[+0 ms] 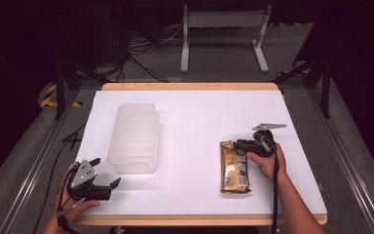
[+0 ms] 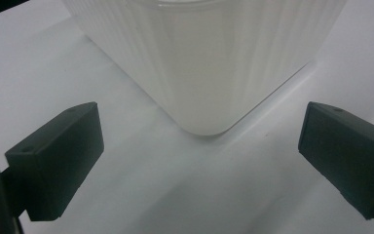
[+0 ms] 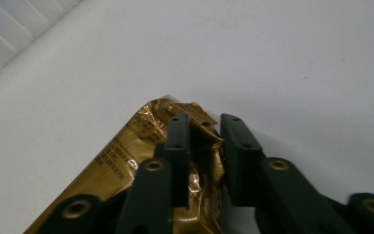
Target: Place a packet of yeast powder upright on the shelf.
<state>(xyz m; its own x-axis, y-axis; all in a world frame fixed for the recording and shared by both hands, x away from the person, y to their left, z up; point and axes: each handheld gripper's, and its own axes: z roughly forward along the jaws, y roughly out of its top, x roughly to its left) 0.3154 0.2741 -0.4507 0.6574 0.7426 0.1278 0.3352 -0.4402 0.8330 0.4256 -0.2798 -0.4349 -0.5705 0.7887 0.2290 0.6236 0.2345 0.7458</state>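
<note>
Lying flat on the white counter (image 1: 195, 117), a gold foil packet (image 1: 233, 168) is seen in the high view at about four o'clock from the counter's middle, its long side running from near edge to far edge. The right gripper (image 1: 241, 144) is held at the packet's far end, at roughly twelve o'clock on the packet, with the person's right hand (image 1: 268, 163) just beside the packet's right edge. In the right gripper view the jaws are drawn narrow, and the crinkled end of the gold foil packet (image 3: 141, 131) is pinched between them; no earlier picture is given, so only this closed grip is told. A translucent ribbed plastic container (image 1: 134, 136) is stood at about nine o'clock from the counter's middle, well apart from the packet. The left gripper (image 1: 104, 173) is held by the left hand (image 1: 70, 197) at the counter's near left corner, at about seven o'clock from the container and near its corner. In the left gripper view its jaws are spread wide with nothing between them, and a rounded corner of the container (image 2: 209, 73) is seen just beyond them, untouched.
</note>
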